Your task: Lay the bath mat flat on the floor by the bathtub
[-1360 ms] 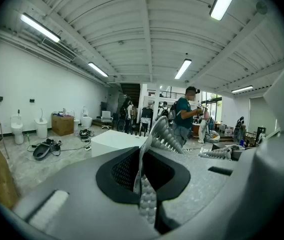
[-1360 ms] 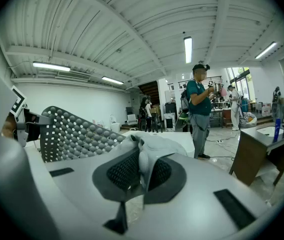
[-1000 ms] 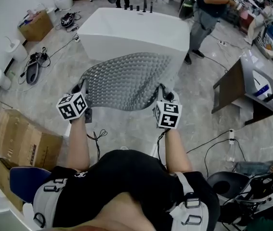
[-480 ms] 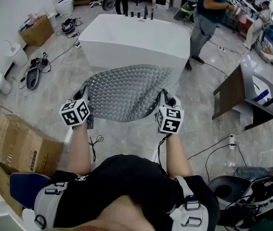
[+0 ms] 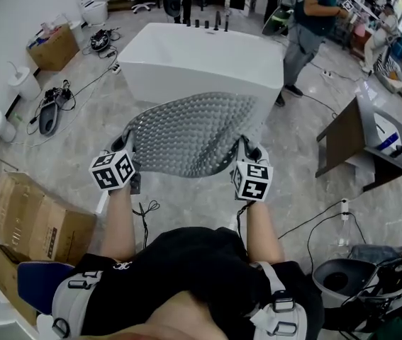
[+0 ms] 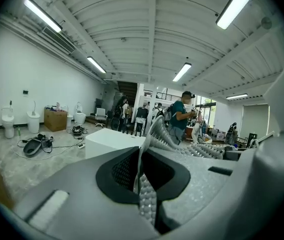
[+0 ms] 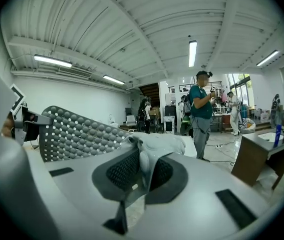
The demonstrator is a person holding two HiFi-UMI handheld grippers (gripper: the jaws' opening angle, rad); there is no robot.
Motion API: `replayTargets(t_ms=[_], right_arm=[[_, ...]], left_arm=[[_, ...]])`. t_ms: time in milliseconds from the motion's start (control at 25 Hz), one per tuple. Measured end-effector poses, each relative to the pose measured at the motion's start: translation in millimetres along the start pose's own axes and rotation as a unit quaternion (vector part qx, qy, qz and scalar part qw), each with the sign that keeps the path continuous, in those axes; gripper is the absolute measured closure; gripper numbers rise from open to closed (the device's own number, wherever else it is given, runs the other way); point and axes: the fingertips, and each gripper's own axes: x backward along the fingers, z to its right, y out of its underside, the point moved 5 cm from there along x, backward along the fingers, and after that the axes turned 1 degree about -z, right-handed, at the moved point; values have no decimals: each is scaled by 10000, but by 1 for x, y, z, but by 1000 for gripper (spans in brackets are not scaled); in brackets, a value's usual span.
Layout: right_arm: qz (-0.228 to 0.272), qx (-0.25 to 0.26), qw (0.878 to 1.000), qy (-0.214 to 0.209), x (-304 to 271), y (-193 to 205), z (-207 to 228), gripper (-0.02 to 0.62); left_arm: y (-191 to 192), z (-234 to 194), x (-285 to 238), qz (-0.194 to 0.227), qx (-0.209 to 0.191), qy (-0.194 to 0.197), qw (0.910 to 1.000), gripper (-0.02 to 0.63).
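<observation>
A grey studded bath mat [image 5: 190,133] hangs stretched in the air between my two grippers, above the floor in front of the white bathtub [image 5: 201,57]. My left gripper [image 5: 128,146] is shut on the mat's near left corner, and the mat's edge [image 6: 143,184] runs pinched between its jaws. My right gripper [image 5: 245,149] is shut on the near right corner; the bunched mat [image 7: 152,146] sits in its jaws, with the studded sheet [image 7: 74,134] spreading off to the left. The tub [image 6: 112,139] stands ahead.
Cardboard boxes [image 5: 34,214] lie at the left, with cables [image 5: 144,211] on the marble floor below my hands. A brown cabinet [image 5: 360,137] stands at the right. A person [image 5: 307,20] stands beside the tub's far right corner. Toilets and basins line the left wall.
Both grippers have carried the mat a little forward toward the tub, still stretched between them. The person by the tub has shifted slightly.
</observation>
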Motion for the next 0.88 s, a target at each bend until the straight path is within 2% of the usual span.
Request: replayTargets(t_ms=[240, 520, 880], right_arm=[[12, -59, 9998, 163, 0, 7, -5, 574], [-109, -216, 9991, 339, -12, 17, 12, 574], [-7, -232, 9991, 360, -73, 9, 38, 572]], left_arm=[[5, -12, -9, -107, -60, 130, 9998, 589], [9, -7, -38, -268, -136, 284, 9991, 589], [-3, -11, -106, -259, -92, 337, 9991, 589]])
